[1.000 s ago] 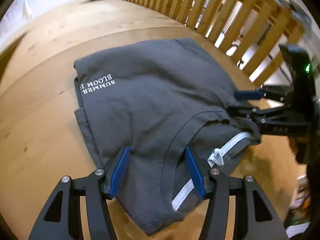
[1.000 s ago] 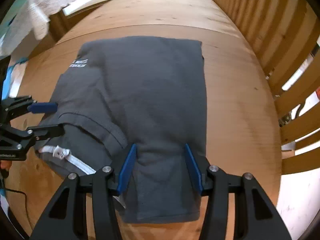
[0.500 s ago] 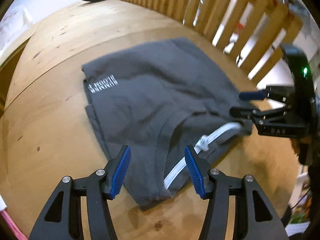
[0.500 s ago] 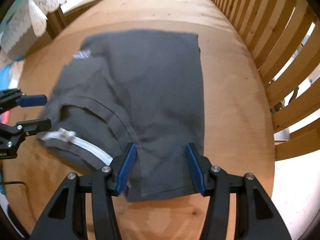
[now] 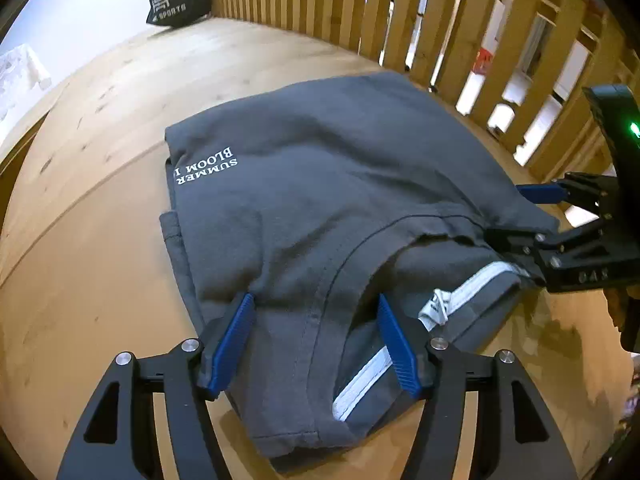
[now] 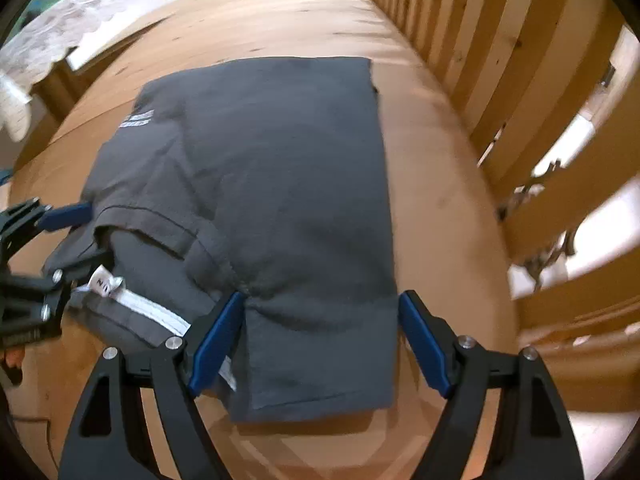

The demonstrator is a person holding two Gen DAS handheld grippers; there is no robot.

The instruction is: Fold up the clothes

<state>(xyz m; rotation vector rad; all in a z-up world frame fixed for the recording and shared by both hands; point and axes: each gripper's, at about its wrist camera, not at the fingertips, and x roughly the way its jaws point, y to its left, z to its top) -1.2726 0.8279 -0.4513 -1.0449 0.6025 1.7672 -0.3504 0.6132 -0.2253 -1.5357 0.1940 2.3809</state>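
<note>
A dark grey T-shirt (image 5: 340, 168) lies folded on the wooden table (image 5: 100, 260), with white "SUMMER BLOOM" lettering, white neck tape and a small label (image 5: 438, 306). My left gripper (image 5: 316, 344) is open, its blue pads straddling the collar edge nearest me. In that view my right gripper (image 5: 520, 216) comes in from the right, open around the shirt's side. In the right wrist view the T-shirt (image 6: 280, 160) stretches away from me, and my right gripper (image 6: 320, 340) stands open across its near end. My left gripper (image 6: 76, 240) sits open at the collar on the left.
A wooden slat railing (image 5: 400, 12) runs along the table's far and right side (image 6: 480, 40). A black sports bag (image 5: 178, 0) rests at the far end. A white lace cloth (image 6: 60, 52) covers furniture beyond the left edge. Bare wood (image 6: 432, 184) surrounds the shirt.
Half a second ago both grippers sat back from the shirt's edge. Both have since come forward over it again, as they were a second ago. Their jaws stayed open throughout.
</note>
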